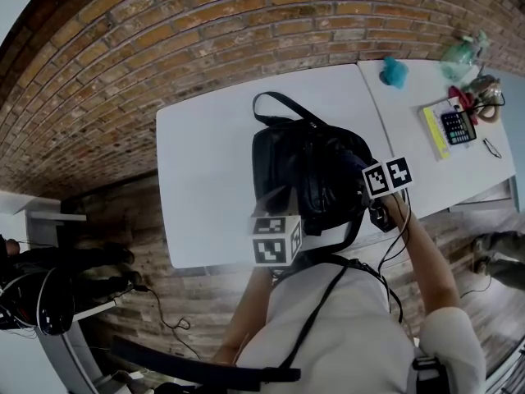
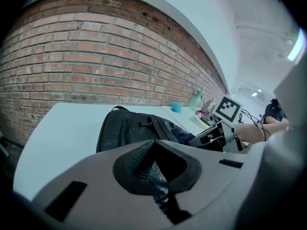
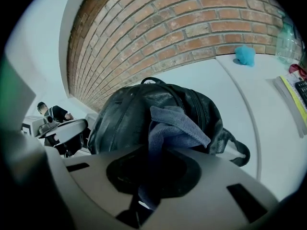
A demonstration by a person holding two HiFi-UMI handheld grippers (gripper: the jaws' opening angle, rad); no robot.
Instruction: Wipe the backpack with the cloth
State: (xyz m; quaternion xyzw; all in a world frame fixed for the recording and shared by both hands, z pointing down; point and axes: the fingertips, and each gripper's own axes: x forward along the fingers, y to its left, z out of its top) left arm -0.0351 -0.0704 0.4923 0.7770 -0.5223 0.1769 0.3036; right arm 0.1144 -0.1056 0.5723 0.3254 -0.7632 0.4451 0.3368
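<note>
A black leather backpack (image 1: 308,171) lies on the white table (image 1: 205,154), handle loop toward the brick wall. My left gripper (image 1: 279,208) is at its near-left side, shut on a fold of the backpack's black material (image 2: 154,174). My right gripper (image 1: 357,167) is at the bag's right side, shut on a grey-blue cloth (image 3: 172,128) that drapes onto the top of the backpack (image 3: 124,119). In the left gripper view the backpack (image 2: 129,131) lies ahead, with the right gripper (image 2: 211,137) beyond it.
A second white table (image 1: 410,162) adjoins on the right, carrying a teal object (image 1: 394,72), a calculator (image 1: 458,126), a yellow-edged book (image 1: 435,131) and a clear bottle (image 1: 461,52). A brick wall (image 1: 205,39) backs both tables. A person (image 1: 49,261) is at far left.
</note>
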